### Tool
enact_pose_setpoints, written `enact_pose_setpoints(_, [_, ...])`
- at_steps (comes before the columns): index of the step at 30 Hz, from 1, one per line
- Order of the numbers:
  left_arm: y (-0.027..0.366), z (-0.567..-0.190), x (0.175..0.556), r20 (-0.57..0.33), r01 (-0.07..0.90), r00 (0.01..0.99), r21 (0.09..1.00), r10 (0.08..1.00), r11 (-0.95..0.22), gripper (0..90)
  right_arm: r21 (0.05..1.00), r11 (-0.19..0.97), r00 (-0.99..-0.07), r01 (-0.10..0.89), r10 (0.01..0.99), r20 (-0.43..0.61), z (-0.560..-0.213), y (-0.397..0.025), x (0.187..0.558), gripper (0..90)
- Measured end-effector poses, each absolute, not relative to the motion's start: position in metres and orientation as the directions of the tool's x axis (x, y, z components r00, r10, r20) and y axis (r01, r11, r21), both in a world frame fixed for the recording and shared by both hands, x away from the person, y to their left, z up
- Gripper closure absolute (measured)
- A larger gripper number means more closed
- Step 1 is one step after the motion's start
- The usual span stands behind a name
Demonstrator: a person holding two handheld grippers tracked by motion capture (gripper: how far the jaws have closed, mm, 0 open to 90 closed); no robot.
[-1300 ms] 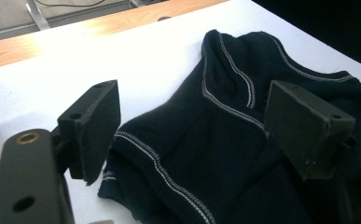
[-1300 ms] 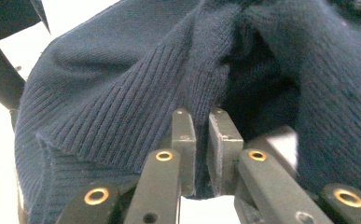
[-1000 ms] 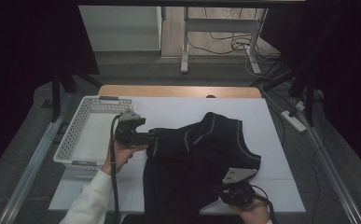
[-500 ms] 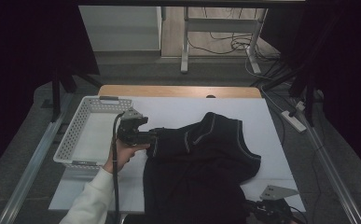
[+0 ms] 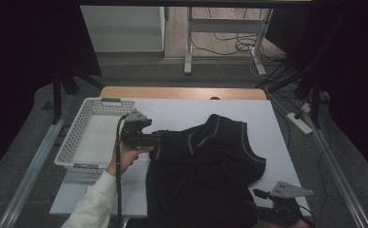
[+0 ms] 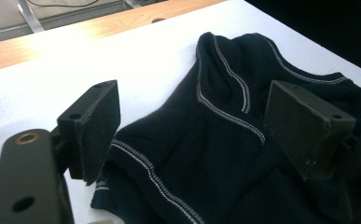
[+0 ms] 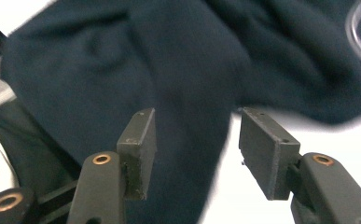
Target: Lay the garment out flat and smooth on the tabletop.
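left tool [image 5: 157, 139] wide open over dark sweater [image 5: 205, 171] hem | right tool [image 7: 194, 149] gaping, empty | risk: pinching one layer, sweater bunches off counter [image 5: 181, 111]

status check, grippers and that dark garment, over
Left gripper open, jaws astride edge of dark navy knit garment with white stitching. Right gripper open at near edge. White perforated plastic basket to left, not obstructing.

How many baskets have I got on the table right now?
1: a white perforated basket sits at the table's left edge, just left of the left gripper and the dark sweater.
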State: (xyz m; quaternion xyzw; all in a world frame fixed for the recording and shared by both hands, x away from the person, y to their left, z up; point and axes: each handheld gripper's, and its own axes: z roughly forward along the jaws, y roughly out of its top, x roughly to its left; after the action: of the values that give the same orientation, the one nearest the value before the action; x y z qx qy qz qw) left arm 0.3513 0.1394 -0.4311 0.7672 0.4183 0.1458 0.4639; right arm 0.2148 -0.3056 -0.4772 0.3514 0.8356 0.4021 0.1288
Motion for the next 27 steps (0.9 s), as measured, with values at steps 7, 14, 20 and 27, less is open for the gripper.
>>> enact_pose_setpoints(7, [0.139,-0.431,0.351,-0.164,0.507,0.609,0.833,0.776,-0.221,19.5,0.738,0.543,-0.796,0.401,0.605,-0.013,-0.471,-0.257,0.242,43.5])
enact_pose_setpoints(14, [0.139,-0.432,0.351,-0.164,0.507,0.610,0.833,0.775,-0.222,19.5,0.650,0.610,-0.778,0.452,0.627,-0.047,-0.495,-0.241,0.277,44.6])
enact_pose_setpoints(20, [0.136,-0.431,0.350,-0.157,0.501,0.616,0.834,0.772,-0.231,19.5,0.643,0.600,-0.781,0.477,0.625,-0.004,-0.508,-0.250,0.281,62.1])
enact_pose_setpoints(27, [0.133,-0.433,0.348,-0.152,0.502,0.624,0.830,0.767,-0.243,19.5,0.644,0.608,-0.791,0.464,0.611,-0.007,-0.508,-0.256,0.273,79.1])
